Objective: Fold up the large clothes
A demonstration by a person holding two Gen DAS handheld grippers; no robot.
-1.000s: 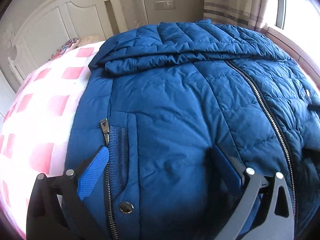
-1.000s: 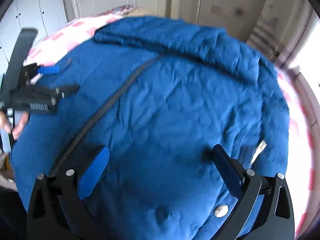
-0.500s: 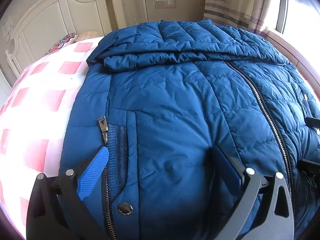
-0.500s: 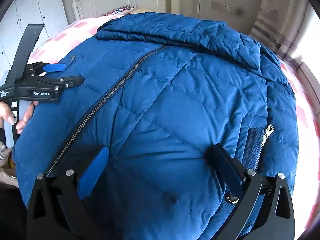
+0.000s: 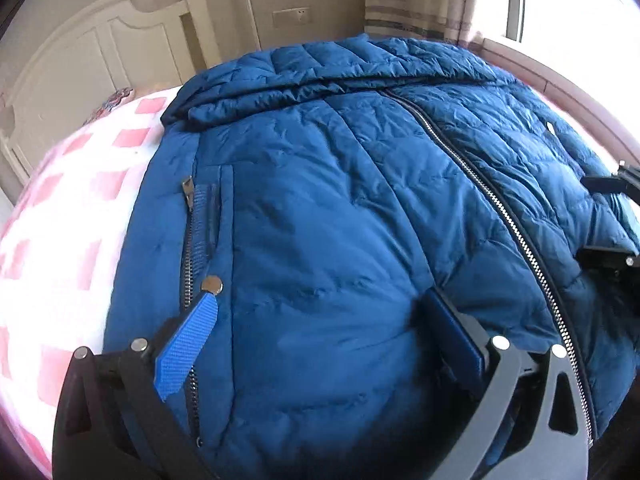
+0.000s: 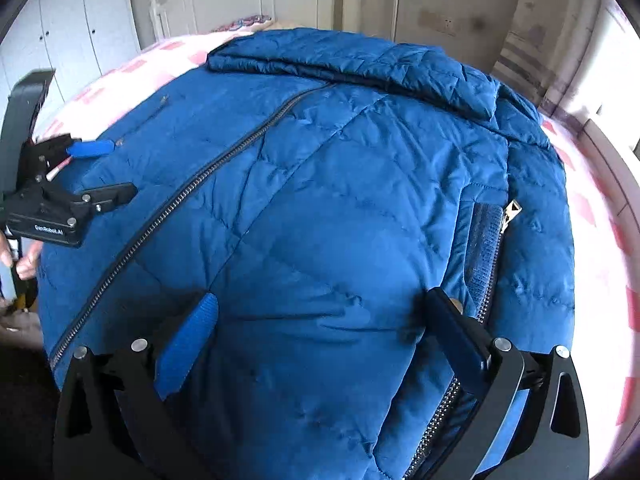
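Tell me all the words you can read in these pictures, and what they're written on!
"GenRobot.AI": white print on the black body of the left gripper, seen in the right wrist view; small, a bit blurred.
The blue jacket shows no readable label.
Nothing else carries text.

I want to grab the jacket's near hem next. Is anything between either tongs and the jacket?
Nothing visible: the left tongs and right tongs hover open right over the blue jacket, which lies alone on the bed cover.
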